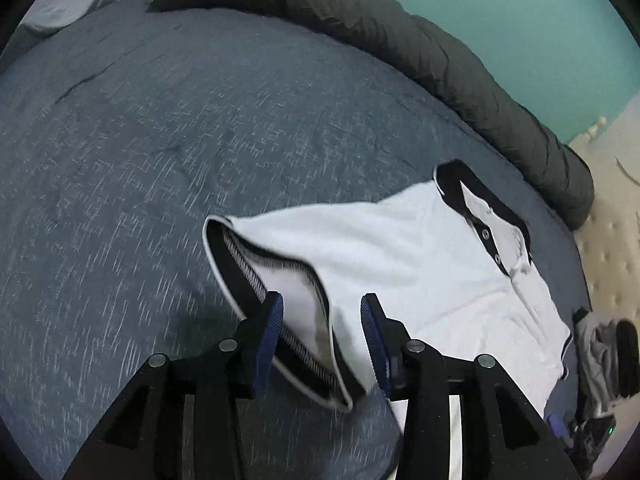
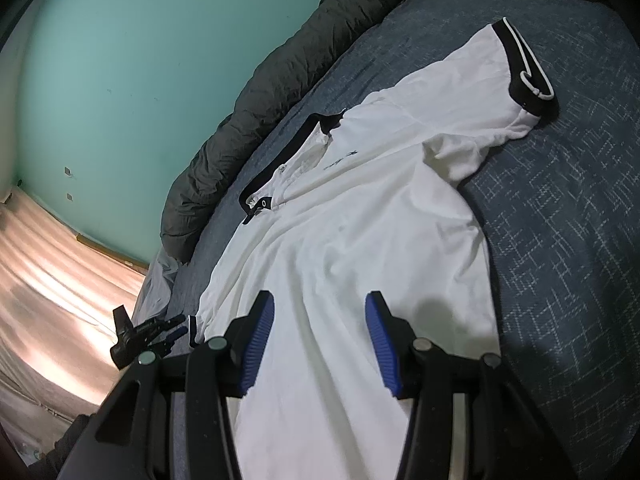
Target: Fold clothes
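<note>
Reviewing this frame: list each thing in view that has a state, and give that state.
White polo shirt: spread face up on the bed, not yet folded.
Sleeve: black cuff lies between the left gripper's open jaws, pads apart.
Placket: unbuttoned.
Right gripper: open over the shirt's body, holding nothing.
Grey duvet: bunched along the wall.

We saw the white polo shirt (image 2: 360, 216) spread flat on the blue-grey bedspread (image 2: 560, 240), its black collar (image 2: 280, 160) to the far left and a black-cuffed sleeve (image 2: 524, 68) at the far right. Our right gripper (image 2: 320, 340) hovered over the near hem, blue pads (image 2: 258, 344) apart, nothing between them. A dark rolled quilt (image 2: 260, 92) lay along the teal wall (image 2: 140, 60).
</note>
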Action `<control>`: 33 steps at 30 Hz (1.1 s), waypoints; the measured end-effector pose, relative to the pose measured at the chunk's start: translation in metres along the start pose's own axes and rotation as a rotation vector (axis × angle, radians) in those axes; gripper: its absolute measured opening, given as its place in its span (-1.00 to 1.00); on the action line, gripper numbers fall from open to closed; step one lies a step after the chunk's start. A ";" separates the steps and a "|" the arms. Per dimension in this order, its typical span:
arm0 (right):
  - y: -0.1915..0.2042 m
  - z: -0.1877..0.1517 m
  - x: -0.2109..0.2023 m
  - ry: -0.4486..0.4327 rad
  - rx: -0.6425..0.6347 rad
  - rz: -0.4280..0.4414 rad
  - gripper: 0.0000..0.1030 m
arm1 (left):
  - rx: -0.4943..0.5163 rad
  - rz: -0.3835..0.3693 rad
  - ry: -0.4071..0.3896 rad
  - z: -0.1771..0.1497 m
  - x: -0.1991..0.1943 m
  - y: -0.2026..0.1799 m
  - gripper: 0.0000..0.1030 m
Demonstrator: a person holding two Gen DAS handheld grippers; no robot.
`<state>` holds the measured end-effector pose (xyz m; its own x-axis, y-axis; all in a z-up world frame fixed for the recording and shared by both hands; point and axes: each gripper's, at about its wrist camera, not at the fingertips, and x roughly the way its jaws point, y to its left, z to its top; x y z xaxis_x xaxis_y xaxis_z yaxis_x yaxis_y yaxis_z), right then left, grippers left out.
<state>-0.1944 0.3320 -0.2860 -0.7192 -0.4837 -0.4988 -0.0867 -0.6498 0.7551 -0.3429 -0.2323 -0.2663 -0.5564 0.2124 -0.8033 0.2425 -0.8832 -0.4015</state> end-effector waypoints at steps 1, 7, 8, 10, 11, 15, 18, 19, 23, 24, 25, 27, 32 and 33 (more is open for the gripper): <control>0.000 0.000 0.000 -0.001 0.001 0.000 -0.06 | -0.017 -0.005 0.006 0.002 0.004 0.003 -0.15; -0.003 0.002 -0.001 -0.003 0.007 -0.002 -0.06 | -0.069 -0.015 0.026 0.003 0.015 0.017 -0.89; -0.003 0.002 -0.001 -0.003 0.009 -0.001 -0.06 | -0.058 -0.011 0.020 0.000 0.012 0.018 -0.94; -0.003 0.002 -0.001 -0.003 0.009 0.000 -0.06 | -0.049 -0.013 0.015 -0.005 0.007 0.020 -0.97; -0.002 0.002 -0.001 -0.003 0.008 0.001 -0.06 | -0.048 -0.015 0.012 -0.007 0.004 0.022 -0.97; 0.000 0.001 -0.001 -0.003 0.005 0.005 -0.06 | -0.055 0.001 0.013 -0.018 -0.002 0.031 -0.97; 0.001 0.001 -0.001 -0.001 0.002 0.006 -0.06 | -0.081 -0.004 0.022 -0.022 0.003 0.040 -0.97; 0.001 0.001 -0.001 -0.002 0.002 0.006 -0.06 | -0.089 -0.013 0.026 -0.023 0.005 0.041 -0.96; 0.000 0.002 -0.001 -0.004 0.004 0.006 -0.06 | -0.080 0.002 0.039 -0.023 0.009 0.041 -0.90; -0.001 0.002 0.000 -0.004 0.004 0.006 -0.06 | -0.080 0.000 0.035 -0.022 0.006 0.041 -0.84; -0.001 0.002 0.000 -0.004 0.004 0.006 -0.06 | -0.081 0.000 0.032 -0.021 0.004 0.042 -0.67; -0.001 0.002 0.000 -0.005 0.003 0.007 -0.06 | -0.094 0.016 0.032 -0.018 0.000 0.047 -0.35; 0.002 0.002 0.000 -0.009 -0.005 0.011 -0.06 | -0.094 0.050 -0.041 -0.003 -0.022 0.052 -0.35; 0.001 0.002 0.000 -0.008 -0.004 0.010 -0.06 | -0.074 0.063 -0.066 0.001 -0.028 0.049 -0.35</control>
<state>-0.1961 0.3323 -0.2843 -0.7252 -0.4854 -0.4883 -0.0768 -0.6478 0.7580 -0.3167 -0.2819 -0.2633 -0.5890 0.1269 -0.7981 0.3352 -0.8603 -0.3842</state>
